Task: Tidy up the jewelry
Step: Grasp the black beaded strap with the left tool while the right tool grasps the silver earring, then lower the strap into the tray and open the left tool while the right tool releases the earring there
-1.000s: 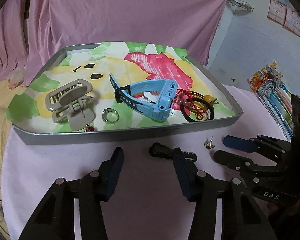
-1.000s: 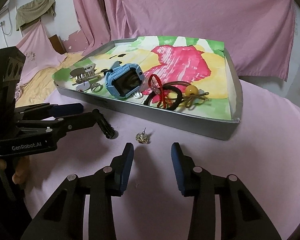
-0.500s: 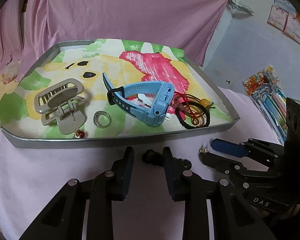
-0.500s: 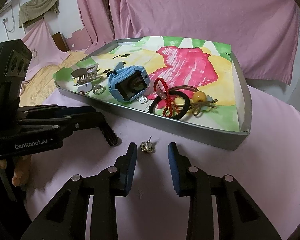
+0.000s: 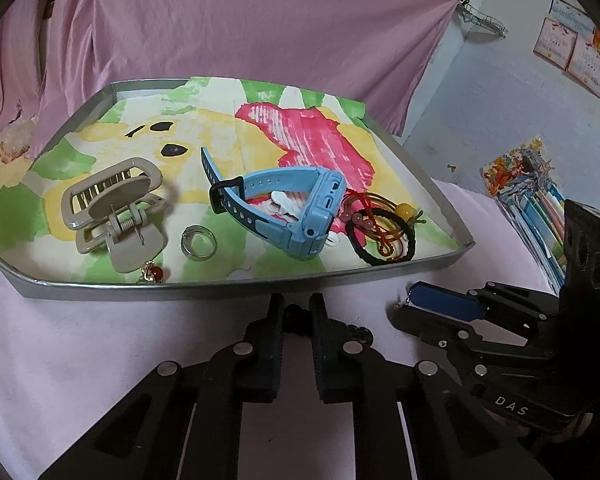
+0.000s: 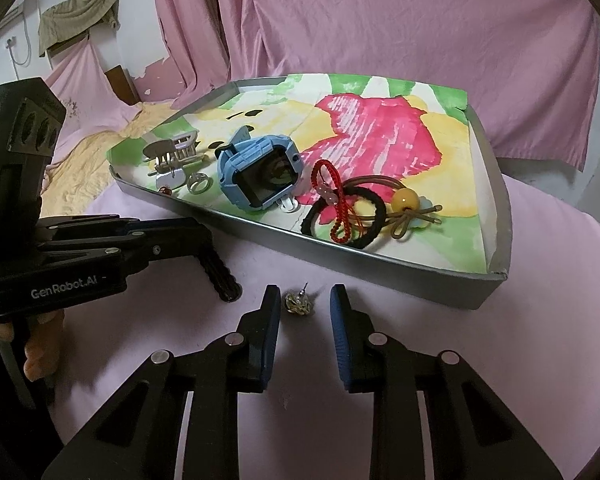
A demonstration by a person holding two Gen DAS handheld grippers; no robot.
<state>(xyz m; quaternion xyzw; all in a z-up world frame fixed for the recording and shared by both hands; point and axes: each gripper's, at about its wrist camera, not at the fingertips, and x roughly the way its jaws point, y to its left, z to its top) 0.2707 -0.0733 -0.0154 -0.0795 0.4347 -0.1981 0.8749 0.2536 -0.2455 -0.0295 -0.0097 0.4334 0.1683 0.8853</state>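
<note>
A: Nearest first. Since a second ago the left gripper has narrowed its fingers from wide apart to clenched on the dark beaded piece, which lies on the pink-covered desk just short of the tray wall.

B: And the right?

A: The right gripper has moved forward until its fingers bracket the small gold stud earring. There is a gap on both sides, so it's released and not yet gripping.

B: Meaning?

A: Two loose pieces remain outside the tray. One looks secured; the other is lined up. Both likely go in next.

B: Count inside the tray, near to far.

A: One red-bead charm at the front wall, one silver ring, one beige claw clip, one blue watch, and one small white piece by the watch. In the tangle: one black hair tie, one brown tie with a yellow bead, one red knotted cord.
</note>
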